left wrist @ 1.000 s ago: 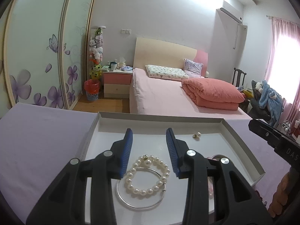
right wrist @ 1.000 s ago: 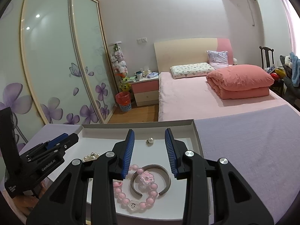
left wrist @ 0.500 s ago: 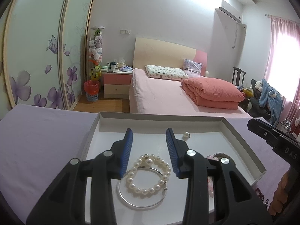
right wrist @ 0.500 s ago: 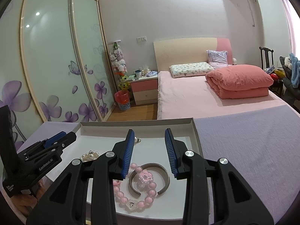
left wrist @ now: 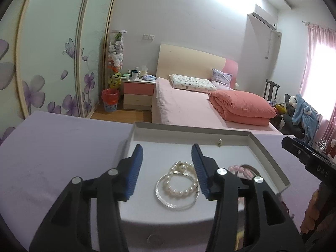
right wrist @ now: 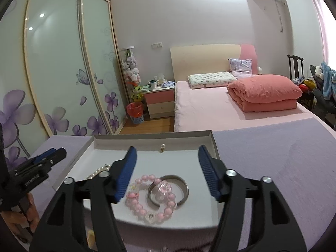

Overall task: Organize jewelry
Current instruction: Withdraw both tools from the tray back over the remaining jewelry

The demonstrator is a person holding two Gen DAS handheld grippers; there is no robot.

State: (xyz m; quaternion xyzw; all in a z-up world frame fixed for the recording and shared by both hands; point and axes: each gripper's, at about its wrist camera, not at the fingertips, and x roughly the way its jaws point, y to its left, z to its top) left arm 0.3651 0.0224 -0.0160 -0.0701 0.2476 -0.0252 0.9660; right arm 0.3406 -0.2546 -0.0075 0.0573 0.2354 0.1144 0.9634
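1. Left gripper (left wrist: pixel 167 157) jaws are opening, nothing pinched; white pearl bracelet (left wrist: pixel 182 182) on a thin silver bangle (left wrist: pixel 168 203) in the shallow white tray (left wrist: pixel 189 128).
2. Right gripper (right wrist: pixel 167 157) is also opening, hovering over the pink bead bracelet (right wrist: pixel 147 203) looped with a grey metal cuff (right wrist: pixel 184 189).
3. Risk: grabbing either probably drags its partner along.

Bracelets (right wrist: pixel 154 199) flat in white tray (right wrist: pixel 151 138)
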